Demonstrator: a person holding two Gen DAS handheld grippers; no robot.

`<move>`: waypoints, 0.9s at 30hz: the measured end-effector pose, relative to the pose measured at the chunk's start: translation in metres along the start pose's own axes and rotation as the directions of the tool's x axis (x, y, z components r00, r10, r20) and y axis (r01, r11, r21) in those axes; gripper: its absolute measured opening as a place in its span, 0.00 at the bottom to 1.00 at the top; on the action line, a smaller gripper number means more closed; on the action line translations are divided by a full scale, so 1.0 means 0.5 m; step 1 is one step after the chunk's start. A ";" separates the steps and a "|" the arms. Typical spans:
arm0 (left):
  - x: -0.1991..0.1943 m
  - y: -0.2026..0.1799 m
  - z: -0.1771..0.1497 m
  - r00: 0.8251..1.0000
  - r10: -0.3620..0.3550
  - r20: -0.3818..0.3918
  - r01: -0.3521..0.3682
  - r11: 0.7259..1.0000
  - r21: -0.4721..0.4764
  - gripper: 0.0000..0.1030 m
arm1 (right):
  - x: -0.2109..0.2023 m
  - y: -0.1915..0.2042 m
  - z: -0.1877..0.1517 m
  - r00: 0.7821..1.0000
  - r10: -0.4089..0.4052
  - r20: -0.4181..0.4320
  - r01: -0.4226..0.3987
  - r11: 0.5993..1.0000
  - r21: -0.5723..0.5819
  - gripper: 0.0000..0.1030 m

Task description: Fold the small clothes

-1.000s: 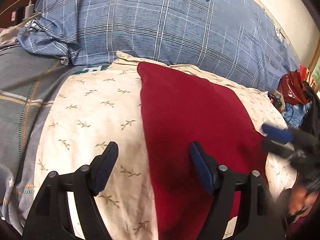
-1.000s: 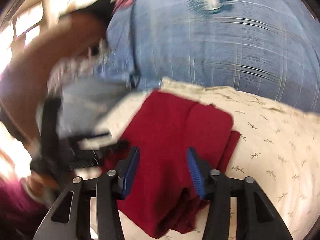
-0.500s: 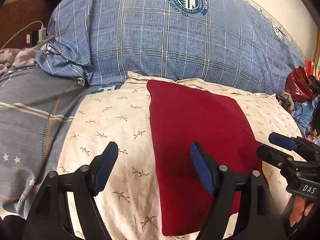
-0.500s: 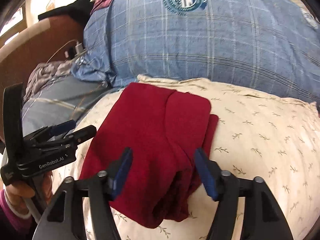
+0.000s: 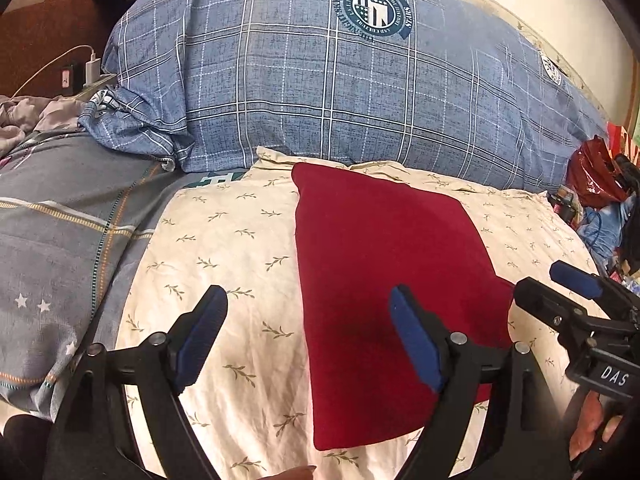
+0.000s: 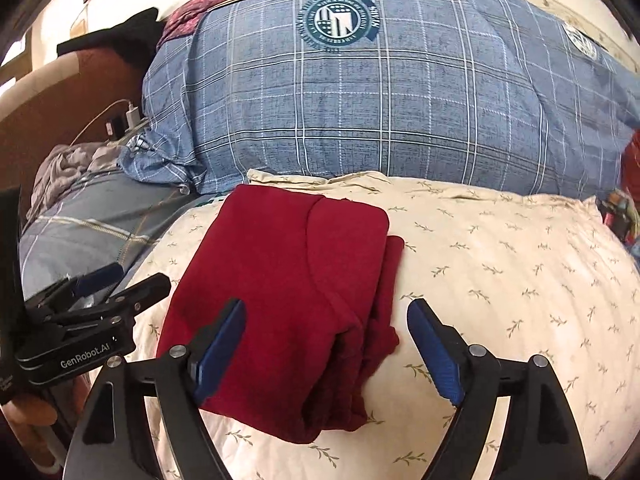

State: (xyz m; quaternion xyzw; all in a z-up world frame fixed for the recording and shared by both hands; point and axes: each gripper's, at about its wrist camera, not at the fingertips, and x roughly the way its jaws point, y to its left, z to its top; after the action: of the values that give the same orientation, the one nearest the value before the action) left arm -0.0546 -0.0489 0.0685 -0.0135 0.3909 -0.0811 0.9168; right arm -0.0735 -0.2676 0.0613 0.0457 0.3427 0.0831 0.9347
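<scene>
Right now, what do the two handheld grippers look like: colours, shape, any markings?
Both are matte black frames with silver pivot bolts and two fingers faced with ribbed blue pads. The left gripper shows white "GenRobot.AI" lettering on its body in the right wrist view; the right gripper carries a white "DAS" label in the left wrist view. No cables or sleeves are clearly visible.

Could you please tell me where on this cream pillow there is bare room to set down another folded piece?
Free: the cream pillow right of the folded red garment, and a narrower strip between it and the grey bedding. Crowded: far right, by the red bag.
</scene>
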 end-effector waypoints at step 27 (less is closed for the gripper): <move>-0.006 -0.008 -0.004 0.999 0.041 0.029 -0.042 0.999 0.024 0.81 | 0.015 -0.003 -0.011 1.000 -0.008 -0.021 0.009 0.999 0.032 0.84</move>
State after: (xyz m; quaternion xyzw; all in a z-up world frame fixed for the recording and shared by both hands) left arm -0.0585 -0.0521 0.0695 0.0048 0.3771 -0.0668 0.9237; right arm -0.0713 -0.2676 0.0521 0.0584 0.3541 0.0742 0.9304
